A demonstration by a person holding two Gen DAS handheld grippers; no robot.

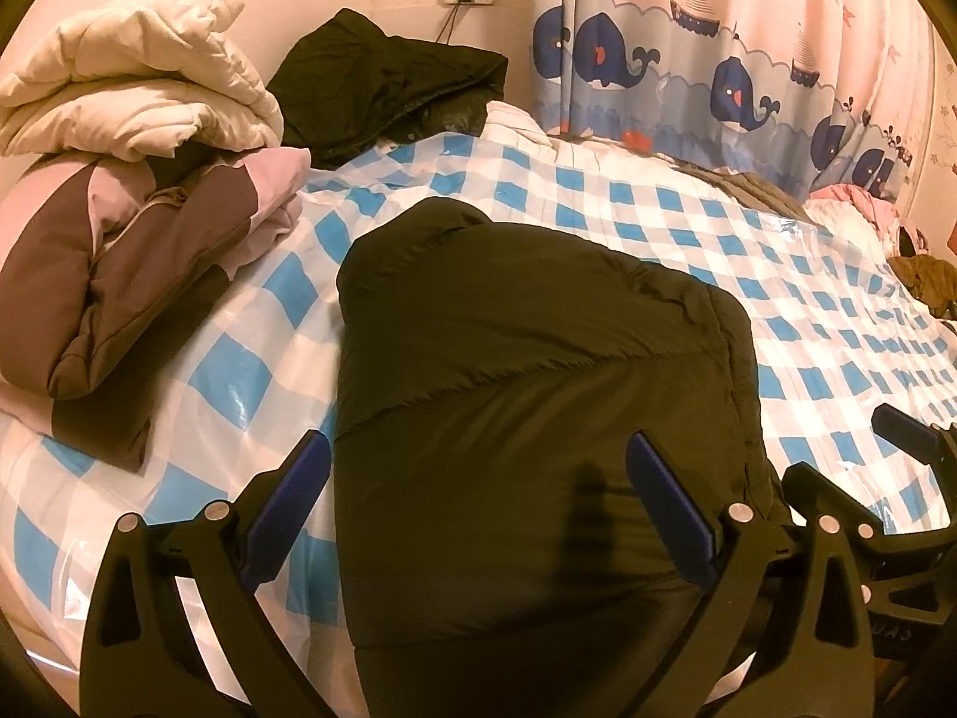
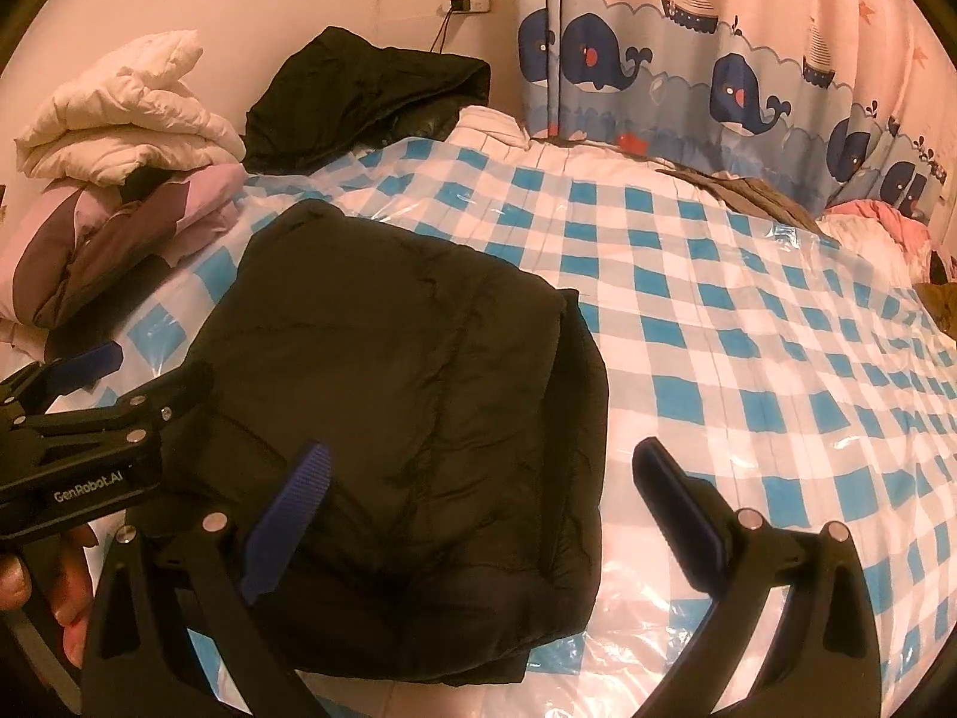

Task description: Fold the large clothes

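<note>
A dark quilted puffer jacket (image 1: 538,383) lies folded into a compact block on the blue-and-white checked bed cover (image 1: 688,227); it also shows in the right wrist view (image 2: 407,383). My left gripper (image 1: 478,496) is open and empty, hovering over the jacket's near end, its jaws straddling the jacket's left part. My right gripper (image 2: 478,496) is open and empty over the jacket's near right corner. The left gripper shows at the left of the right wrist view (image 2: 90,383), and the right gripper at the right edge of the left wrist view (image 1: 867,449).
A stack of folded clothes stands at the left: a cream quilted coat (image 1: 137,78) on a pink-and-brown jacket (image 1: 131,275). A black coat (image 1: 389,72) lies by the wall. Crumpled clothes (image 1: 921,275) sit at the far right. A whale-print curtain (image 1: 718,60) hangs behind the bed.
</note>
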